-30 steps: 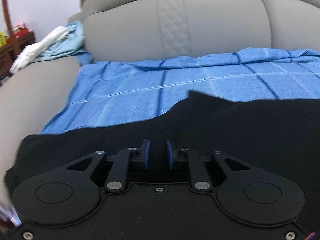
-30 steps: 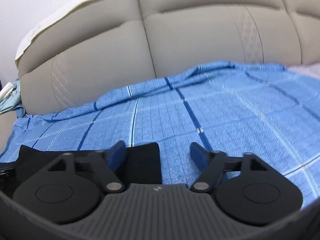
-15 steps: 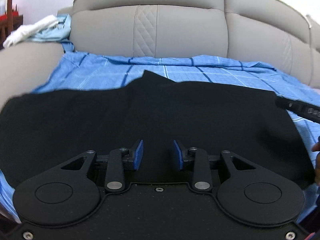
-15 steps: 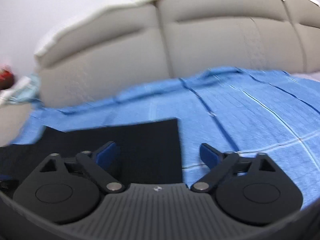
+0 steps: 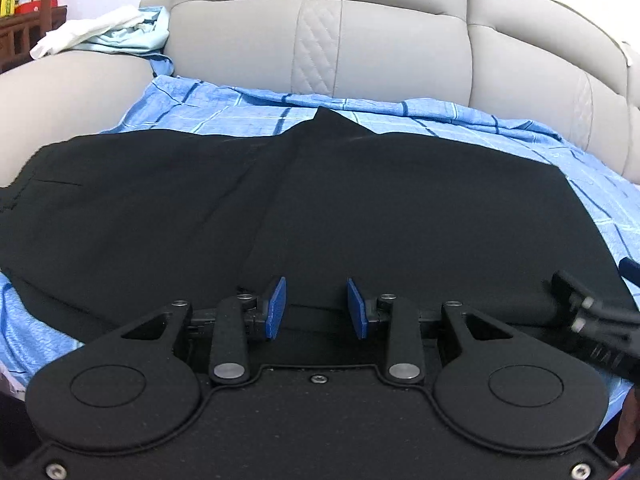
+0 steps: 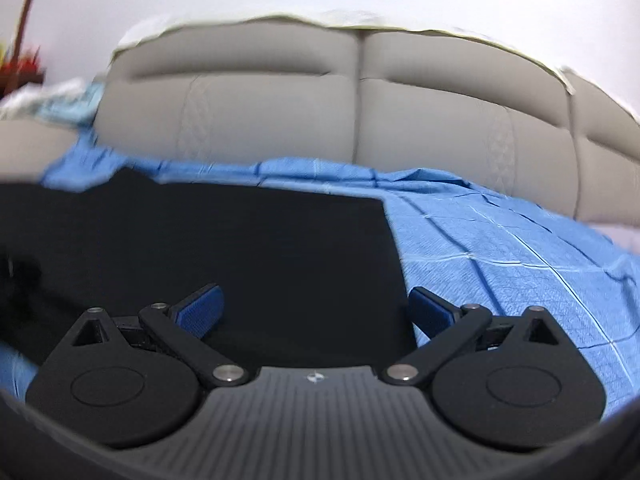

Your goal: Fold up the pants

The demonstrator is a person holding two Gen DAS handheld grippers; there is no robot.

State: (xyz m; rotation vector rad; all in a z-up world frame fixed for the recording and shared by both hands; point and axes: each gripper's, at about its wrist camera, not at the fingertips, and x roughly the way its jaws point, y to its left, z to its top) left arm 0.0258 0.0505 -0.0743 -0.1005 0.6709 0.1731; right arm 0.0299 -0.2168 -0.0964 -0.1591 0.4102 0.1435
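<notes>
The black pants (image 5: pixel 320 208) lie spread flat on a blue checked sheet (image 5: pixel 224 112) on a sofa seat, with a fold line running down the middle. My left gripper (image 5: pixel 316 306) is open and empty, low over the near edge of the pants. My right gripper (image 6: pixel 316 308) is wide open and empty, over the pants' right end (image 6: pixel 240 248), near their straight right edge. The right gripper's body also shows in the left wrist view (image 5: pixel 592 320) at the right.
The grey sofa backrest (image 5: pixel 380 48) rises behind the sheet. The left armrest (image 5: pixel 68 92) carries a heap of white and pale blue cloth (image 5: pixel 108 32). A wooden shelf (image 5: pixel 24 28) stands far left. The sheet (image 6: pixel 500 248) extends to the right of the pants.
Both grippers have drawn back and risen, so more of the pants shows. My left gripper has opened from nearly shut. The right gripper has swung left over the pants.
</notes>
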